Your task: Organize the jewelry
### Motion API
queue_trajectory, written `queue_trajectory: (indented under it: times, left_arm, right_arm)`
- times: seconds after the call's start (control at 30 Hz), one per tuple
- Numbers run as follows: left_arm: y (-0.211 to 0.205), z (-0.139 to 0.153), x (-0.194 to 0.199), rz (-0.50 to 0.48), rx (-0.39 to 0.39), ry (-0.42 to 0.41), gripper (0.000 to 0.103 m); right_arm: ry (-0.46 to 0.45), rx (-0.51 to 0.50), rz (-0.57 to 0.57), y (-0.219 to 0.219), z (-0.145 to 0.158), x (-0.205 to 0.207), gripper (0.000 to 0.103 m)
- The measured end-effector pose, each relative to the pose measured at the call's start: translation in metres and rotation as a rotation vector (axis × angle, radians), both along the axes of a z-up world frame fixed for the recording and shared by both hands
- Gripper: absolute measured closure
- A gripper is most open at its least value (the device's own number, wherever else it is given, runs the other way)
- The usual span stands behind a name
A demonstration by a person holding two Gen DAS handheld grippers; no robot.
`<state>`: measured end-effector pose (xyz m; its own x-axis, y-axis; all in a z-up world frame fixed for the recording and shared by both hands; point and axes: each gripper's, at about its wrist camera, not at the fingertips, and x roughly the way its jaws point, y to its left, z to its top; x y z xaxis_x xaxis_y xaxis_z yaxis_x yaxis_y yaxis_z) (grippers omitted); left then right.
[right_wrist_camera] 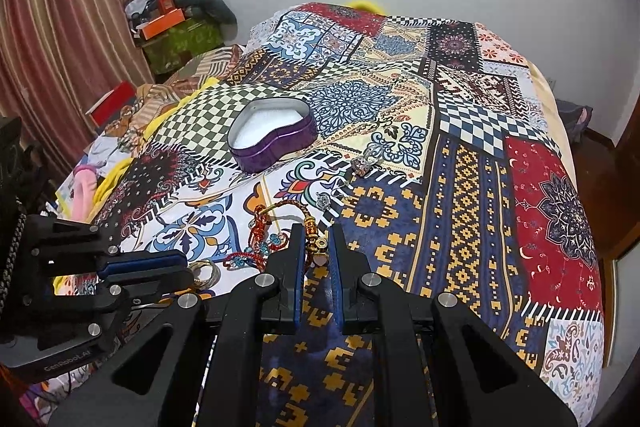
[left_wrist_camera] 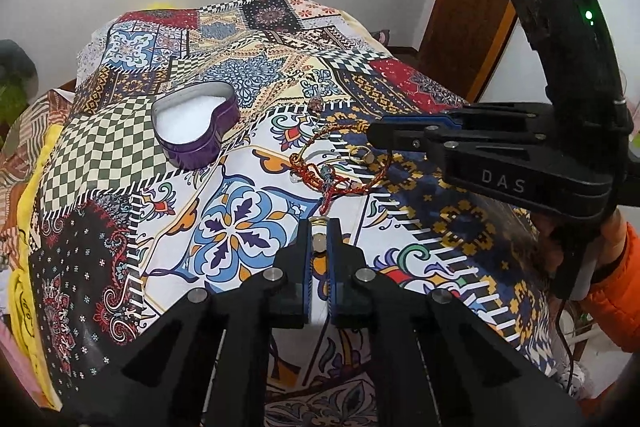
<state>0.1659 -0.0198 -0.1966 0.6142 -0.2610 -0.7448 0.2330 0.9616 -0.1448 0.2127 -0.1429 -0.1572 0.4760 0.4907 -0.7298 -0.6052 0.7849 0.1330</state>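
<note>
On patchwork bedspread [right_wrist_camera: 460,187], red braided cord bracelet [left_wrist_camera: 340,163] awaiting purple heart-shaped tin [left_wrist_camera: 196,125]. My left gripper [left_wrist_camera: 319,239] fingers pinching small gold-capped bead; right gripper [right_wrist_camera: 318,247] fingers spread around bracelet beads, I guess for pickup.

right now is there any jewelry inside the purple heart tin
No, the purple heart tin shows only its bare white lining; the red braided bracelet lies on the cloth outside it.

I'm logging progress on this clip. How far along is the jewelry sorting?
Nothing looks done: the purple heart tin shows only its white lining. In hand: the left gripper is nearly shut around a small gold ring, and the right gripper straddles the red cord bracelet. Left: that bracelet and the small charm on the cloth.
</note>
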Motion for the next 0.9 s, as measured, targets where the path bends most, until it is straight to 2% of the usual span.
queue_trajectory:
  times: [0.2,0.6,0.9]
  left_arm:
    - [0.007,0.015,-0.002,0.027,-0.024,-0.045,0.098]
    - [0.03,0.041,0.011,0.104,0.0,-0.124,0.098]
    - [0.056,0.045,0.035,0.161,0.037,-0.155,0.098]
  right_arm:
    - [-0.024,0.021,0.007,0.002,0.014,-0.002,0.093]
    - [-0.097,0.055,0.033,0.019,0.045,0.001,0.093]
    - [-0.129,0.079,0.048,0.034,0.065,0.019,0.093]
